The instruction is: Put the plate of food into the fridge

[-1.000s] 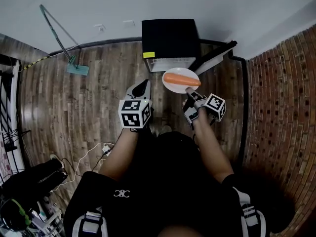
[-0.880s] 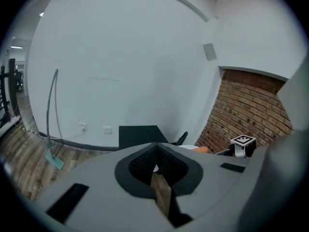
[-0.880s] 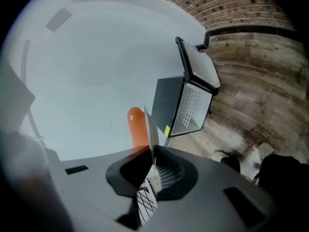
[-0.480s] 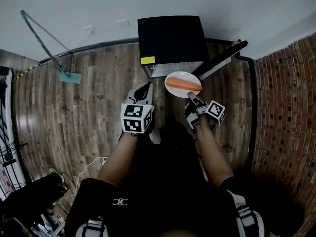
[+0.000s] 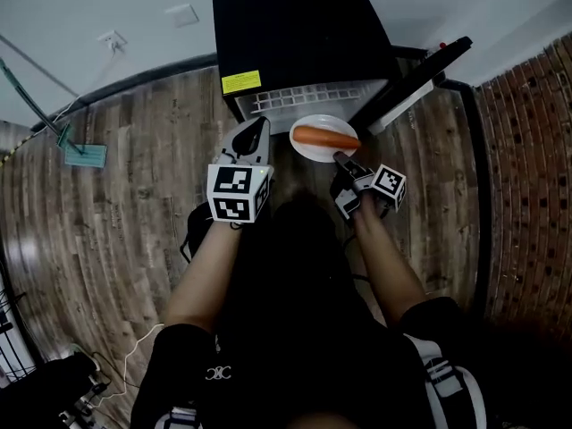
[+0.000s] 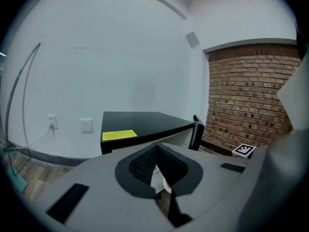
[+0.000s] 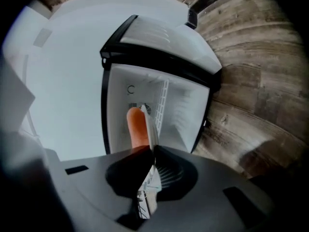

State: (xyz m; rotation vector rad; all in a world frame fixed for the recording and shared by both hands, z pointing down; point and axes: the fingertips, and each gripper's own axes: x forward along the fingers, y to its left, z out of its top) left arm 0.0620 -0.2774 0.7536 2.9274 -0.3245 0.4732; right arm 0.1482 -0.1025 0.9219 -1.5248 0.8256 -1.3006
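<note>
Right tool (image 5: 340, 159) grips the near rim of the plate (image 5: 317, 155) carrying orange food (image 5: 326, 138), just before the open fridge (image 5: 295, 34); left tool (image 5: 254, 135), clenched empty, hangs beside the plate.

The head view looks steeply down on the low black box-shaped fridge (image 5: 295, 34), shared close-up by both gripper views: the left level across its top (image 6: 145, 120), the right, rolled sideways, into its white inside (image 7: 183, 105).
</note>
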